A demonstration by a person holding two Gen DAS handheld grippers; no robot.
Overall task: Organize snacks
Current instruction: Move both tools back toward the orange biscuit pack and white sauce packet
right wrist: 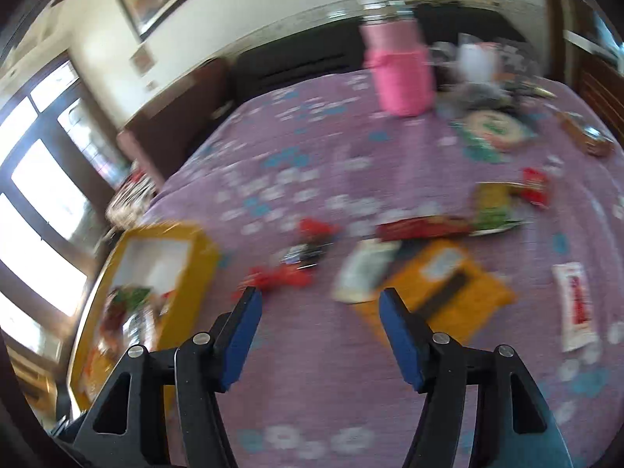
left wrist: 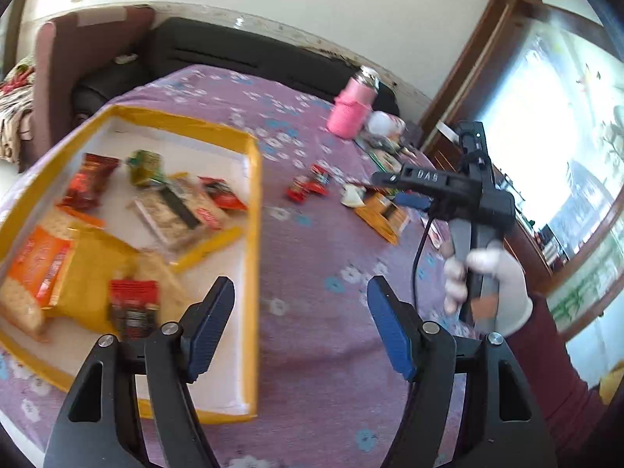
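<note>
Hand-held gripper on the right (right wrist: 320, 335), jaws apart and empty, should settle squarely over one loose snack, such as the yellow packet (right wrist: 448, 288) mid-tabletop, before closing, then carry it to the yellow tray (right wrist: 202, 249) at the left edge.

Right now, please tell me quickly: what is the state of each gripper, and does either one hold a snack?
Left gripper: open, nothing between its fingers.
Right gripper: open, nothing between its fingers.
</note>
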